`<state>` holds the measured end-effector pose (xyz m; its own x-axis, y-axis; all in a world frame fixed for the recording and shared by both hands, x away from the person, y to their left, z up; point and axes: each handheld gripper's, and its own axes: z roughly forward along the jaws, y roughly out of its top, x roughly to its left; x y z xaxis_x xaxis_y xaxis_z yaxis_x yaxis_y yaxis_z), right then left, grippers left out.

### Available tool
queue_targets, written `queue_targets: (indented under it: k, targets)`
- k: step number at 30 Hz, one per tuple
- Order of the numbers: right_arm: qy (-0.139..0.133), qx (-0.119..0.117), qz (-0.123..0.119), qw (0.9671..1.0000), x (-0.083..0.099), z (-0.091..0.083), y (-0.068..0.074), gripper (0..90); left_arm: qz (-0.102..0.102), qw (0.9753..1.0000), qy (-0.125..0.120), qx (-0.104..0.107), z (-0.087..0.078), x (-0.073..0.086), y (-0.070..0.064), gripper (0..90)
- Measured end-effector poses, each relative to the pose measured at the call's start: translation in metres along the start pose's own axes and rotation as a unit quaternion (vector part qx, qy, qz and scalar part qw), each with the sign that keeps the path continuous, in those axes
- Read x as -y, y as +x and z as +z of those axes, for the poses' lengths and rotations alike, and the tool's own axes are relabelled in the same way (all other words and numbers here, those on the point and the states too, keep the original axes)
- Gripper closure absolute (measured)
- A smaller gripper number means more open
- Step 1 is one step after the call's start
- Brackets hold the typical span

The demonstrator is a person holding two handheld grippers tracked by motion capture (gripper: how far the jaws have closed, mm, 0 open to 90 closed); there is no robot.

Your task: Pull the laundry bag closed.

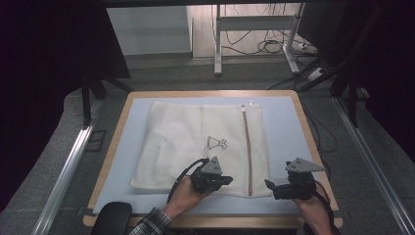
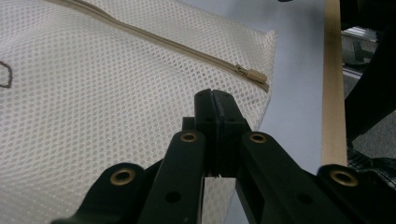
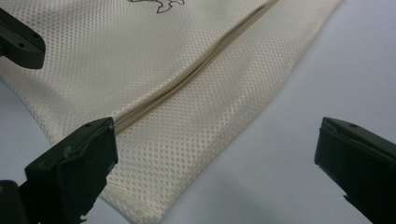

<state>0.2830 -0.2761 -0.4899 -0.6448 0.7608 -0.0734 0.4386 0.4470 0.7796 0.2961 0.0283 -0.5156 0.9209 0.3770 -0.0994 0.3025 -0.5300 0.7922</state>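
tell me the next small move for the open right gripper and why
Probably ease the right gripper forward to the near corner of the cream mesh zip bag. Its jaws stand wide open beside that corner, while the left gripper is shut over the mesh near the zip pull.

mesh bag (image 1: pixel 195 142): cream, dotted weave | zip (image 1: pixel 248 152): tan | mat (image 1: pixel 284 127): pale blue | claws: black

Grey floor (image 1: pixel 161 78), desk legs (image 1: pixel 218 44) w/ cables (image 1: pixel 264 46)
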Motion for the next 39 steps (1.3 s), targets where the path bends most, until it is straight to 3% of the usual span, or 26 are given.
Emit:
queue_targets:
  k: [15, 28, 35, 36, 39]
  targets:
    - [0.008, -0.014, 0.0, 0.9999, 0.0, 0.004, 0.0, 0.0, 0.013, 0.9997, 0.018, 0.009, 0.021, 0.0, -0.004, 89.6]
    - [0.014, -0.024, 0.004, 0.9996, 0.001, 0.007, 0.001, 0.0, 0.017, 0.9994, 0.01, 0.028, 0.032, -0.002, -0.011, 88.7]
    - [0.019, -0.033, 0.001, 0.9993, 0.001, 0.012, 0.005, 0.0, 0.02, 0.9993, 0.018, 0.028, 0.037, -0.001, -0.013, 88.4]
    - [0.018, -0.035, 0.002, 0.9992, 0.001, 0.012, 0.005, 0.0, 0.029, 0.9988, 0.032, 0.024, 0.04, 0.0, -0.013, 88.4]
    - [0.014, -0.035, 0.003, 0.9993, 0.001, 0.012, 0.006, 0.1, 0.023, 0.9991, 0.026, 0.026, 0.041, 0.001, -0.013, 88.6]
